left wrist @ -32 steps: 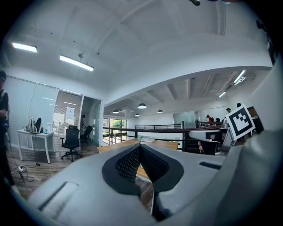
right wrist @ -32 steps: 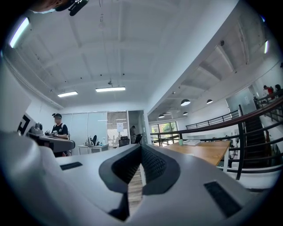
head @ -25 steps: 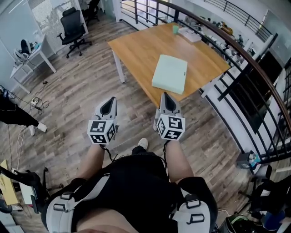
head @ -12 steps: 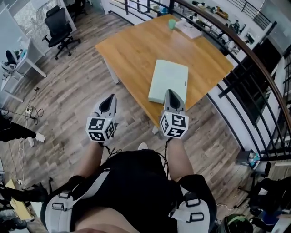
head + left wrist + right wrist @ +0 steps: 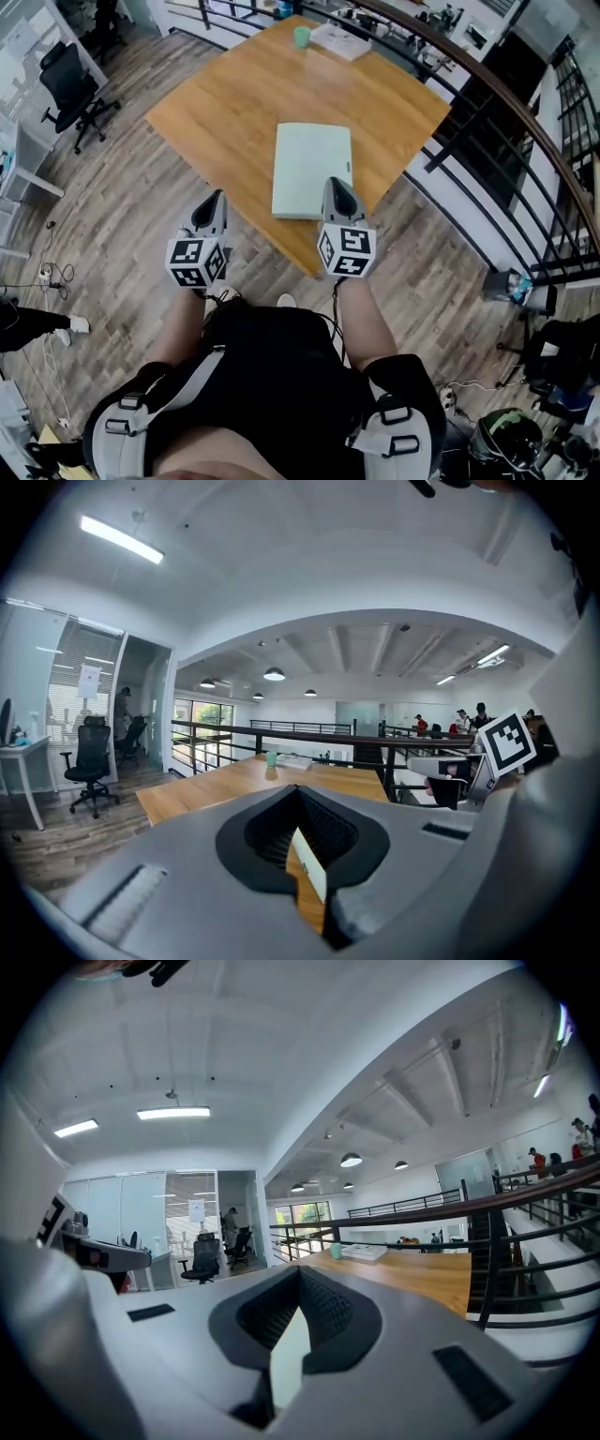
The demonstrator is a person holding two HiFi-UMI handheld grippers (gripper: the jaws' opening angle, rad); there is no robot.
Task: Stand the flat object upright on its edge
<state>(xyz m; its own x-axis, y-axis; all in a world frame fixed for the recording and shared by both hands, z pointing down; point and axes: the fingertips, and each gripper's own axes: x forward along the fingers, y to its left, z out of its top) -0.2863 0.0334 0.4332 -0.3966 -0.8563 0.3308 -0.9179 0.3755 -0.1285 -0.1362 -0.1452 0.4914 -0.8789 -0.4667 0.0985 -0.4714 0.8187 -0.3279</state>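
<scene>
A pale green flat object [image 5: 312, 169] lies flat on the wooden table [image 5: 225, 94], close to its near corner. My right gripper [image 5: 334, 186] is shut and empty, its tip over the object's near edge; whether it touches I cannot tell. In the right gripper view the pale object [image 5: 289, 1358] shows in the gap below the shut jaws [image 5: 300, 1274]. My left gripper [image 5: 215, 198] is also shut and empty, hanging over the floor just off the table's near-left edge. The left gripper view shows its closed jaws [image 5: 298, 791] and the object's edge [image 5: 309, 872] beyond.
A green cup [image 5: 301, 37] and a white stack of papers [image 5: 341, 39] sit at the table's far end. A dark metal railing [image 5: 487, 141] runs along the table's right side. An office chair [image 5: 70, 89] stands on the wood floor at far left.
The person has stepped up to the table, so the table and flat object sit nearer and lower in view. The right gripper's tip now reaches the object's near edge. Both grippers stay shut.
</scene>
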